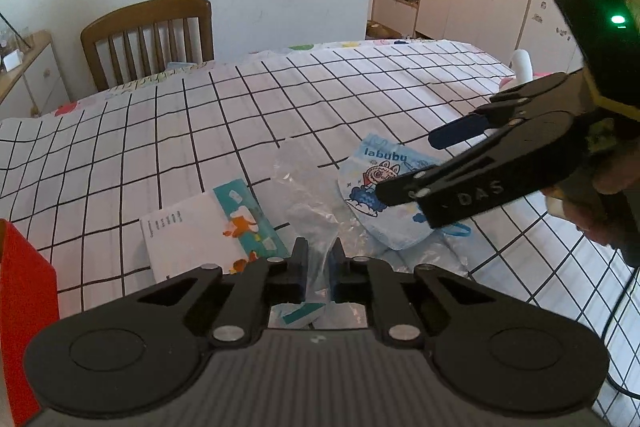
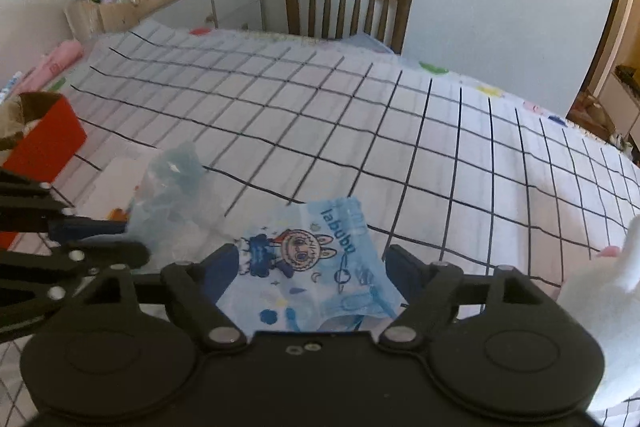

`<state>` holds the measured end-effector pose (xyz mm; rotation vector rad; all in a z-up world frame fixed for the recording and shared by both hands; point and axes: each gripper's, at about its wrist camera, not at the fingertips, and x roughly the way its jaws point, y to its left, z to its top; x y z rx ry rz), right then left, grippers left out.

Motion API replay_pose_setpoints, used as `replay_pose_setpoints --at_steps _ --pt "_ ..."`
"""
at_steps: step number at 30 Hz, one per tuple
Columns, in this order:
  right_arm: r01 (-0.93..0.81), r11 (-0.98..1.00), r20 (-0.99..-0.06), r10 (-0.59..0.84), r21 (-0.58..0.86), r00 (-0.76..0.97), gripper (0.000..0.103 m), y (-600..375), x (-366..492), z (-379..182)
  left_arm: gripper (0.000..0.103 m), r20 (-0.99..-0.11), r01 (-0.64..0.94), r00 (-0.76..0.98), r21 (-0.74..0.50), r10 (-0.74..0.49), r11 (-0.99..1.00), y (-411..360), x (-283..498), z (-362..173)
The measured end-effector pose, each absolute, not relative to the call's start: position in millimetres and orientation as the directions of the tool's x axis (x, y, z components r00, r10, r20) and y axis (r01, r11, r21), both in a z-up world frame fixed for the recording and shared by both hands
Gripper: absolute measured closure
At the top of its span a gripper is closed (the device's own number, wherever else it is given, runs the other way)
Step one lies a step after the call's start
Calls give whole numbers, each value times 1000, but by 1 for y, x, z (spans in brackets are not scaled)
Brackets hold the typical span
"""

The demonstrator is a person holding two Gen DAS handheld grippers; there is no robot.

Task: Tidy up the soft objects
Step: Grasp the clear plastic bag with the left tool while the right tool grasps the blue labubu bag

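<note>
**Both grippers working at the bag and the labubu pouch**

The left gripper [image 1: 319, 259] is clenching its jaws on a clear plastic bag [image 1: 304, 195], which is rising crumpled from between the fingers on the near part of the grid-patterned tablecloth [image 1: 200, 131]. The same bag [image 2: 168, 183] is showing at the left of the right wrist view, with the left gripper's fingers [image 2: 96, 227] pinching its lower edge.

The right gripper [image 2: 308, 267] is standing with jaws released and spread wide, straddling the blue labubu pouch [image 2: 312, 267], which is lying flat between the two fingers. Whether the fingers are touching the pouch, cannot tell. In the left wrist view, the right gripper [image 1: 416, 163] is reaching in from the right over the pouch [image 1: 384, 203].

A white packet with an orange cartoon print [image 1: 208, 231] is lying just left of the bag. A red box [image 2: 44, 143] is sitting at the near left. A wooden chair [image 1: 148, 35] is standing at the far side of the table.
</note>
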<state>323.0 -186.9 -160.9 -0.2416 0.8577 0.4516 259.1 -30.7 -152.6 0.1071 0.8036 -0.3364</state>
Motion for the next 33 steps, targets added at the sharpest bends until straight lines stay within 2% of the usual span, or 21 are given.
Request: replay_pose_setpoints --at_steps 9,12,15,17,20,23,33 --pt "-450 893 -793 262 -17 550 22 -188 334 -177 93 -733 334 631 -40 -255 942 -34 263 -157" --pt "-451 892 -787 267 -16 556 27 -187 331 -177 93 -735 333 629 -42 -255 942 -34 264 -157" --pt "-470 883 -778 286 -14 560 47 -186 327 -175 93 -736 332 626 -46 -256 942 -34 265 -158" --pt "-477 879 -777 292 -12 558 70 -184 324 -172 93 -737 333 626 -46 -257 942 -34 265 -158" --pt "-486 874 -773 291 -26 564 88 -180 318 -169 93 -739 335 622 -48 -259 941 -34 265 -159" --pt "-479 877 -754 302 -19 583 91 -181 310 -161 93 -738 331 623 -54 -261 942 -33 265 -157" --pt "-438 898 -708 335 40 622 91 -200 272 -120 93 -704 329 645 -94 -297 939 -17 248 -134"
